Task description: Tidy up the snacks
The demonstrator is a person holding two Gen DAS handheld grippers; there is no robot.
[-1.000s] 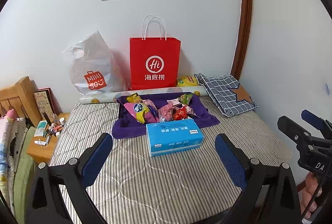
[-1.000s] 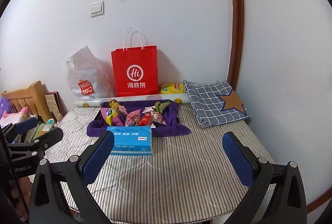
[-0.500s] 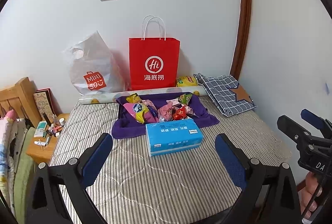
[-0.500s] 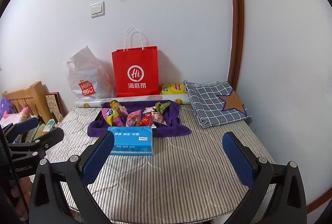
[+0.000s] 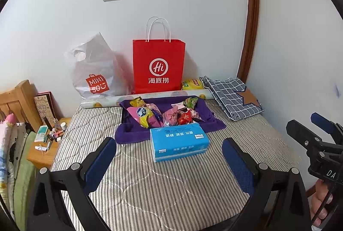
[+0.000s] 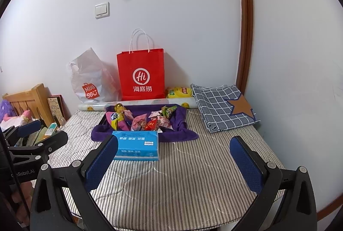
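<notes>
Blue-padded and spread wide on nothing, our left gripper [image 5: 167, 158] and right gripper [image 6: 173, 158] face the snacks [image 5: 163, 114] heaped dead ahead beyond the tissue box [image 5: 179, 143], the left one nearer

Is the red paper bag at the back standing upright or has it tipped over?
Upright. The red paper bag stands on its base by the wall, white handles pointing up, logo reading level, in both wrist views.

the left hand-held gripper [image 5: 169, 163] hovers spread wide over the striped bed [image 5: 171, 183]. ahead, a blue tissue box [image 5: 179, 143] touches a purple tray [image 5: 167, 121] heaped with snacks [image 5: 163, 114].
</notes>
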